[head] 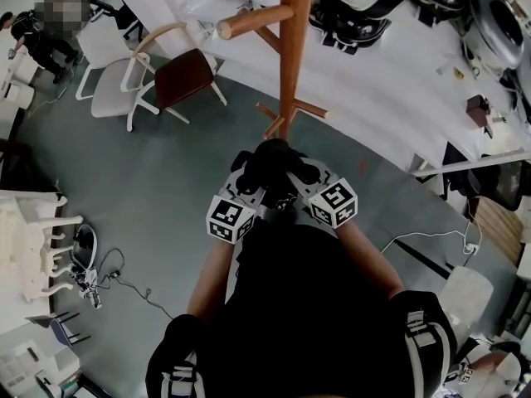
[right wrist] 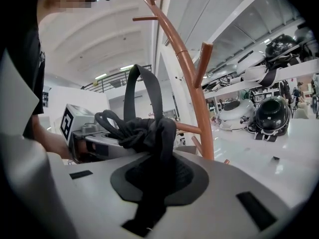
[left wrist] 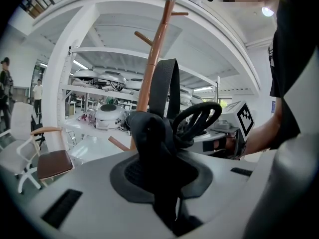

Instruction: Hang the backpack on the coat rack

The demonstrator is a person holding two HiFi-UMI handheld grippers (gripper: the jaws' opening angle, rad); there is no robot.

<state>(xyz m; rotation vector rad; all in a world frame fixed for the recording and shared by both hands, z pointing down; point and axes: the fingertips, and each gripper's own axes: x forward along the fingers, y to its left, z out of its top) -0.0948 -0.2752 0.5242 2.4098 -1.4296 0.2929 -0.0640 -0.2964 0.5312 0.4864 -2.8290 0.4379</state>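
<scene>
Indoors, over a grey floor [head: 166,181], with white shelving [right wrist: 279,73] behind; on the shelves, white domed shells [right wrist: 237,111] and a dark helmet [right wrist: 271,114], too far off to name more closely. Near the floor's far-left corner in the head view, a brown-seated chair [head: 184,75] and a white chair [head: 112,89]; beyond them a bystander [head: 37,44], small and partly cut off by the frame edge. Held up just short of the wooden coat rack [head: 294,48]: the black backpack [head: 270,166], on no peg. Gripped from both sides; left gripper [left wrist: 155,148] closed on a bunched fold of its fabric; right gripper [right wrist: 160,148] closed likewise on another fold; pads of both buried under cloth and out of sight. Above the folds, a flat strap [left wrist: 165,86] standing in a loop, a thick carry handle [left wrist: 197,118] curling beside it. Hard to separate in the head view: backpack body from the wearer's black shirt [head: 315,305] below the two marker cubes [head: 230,220]. Nothing of the bag's inside on show. Rack's top cut off by the head view's upper edge; base hidden behind the bag.
</scene>
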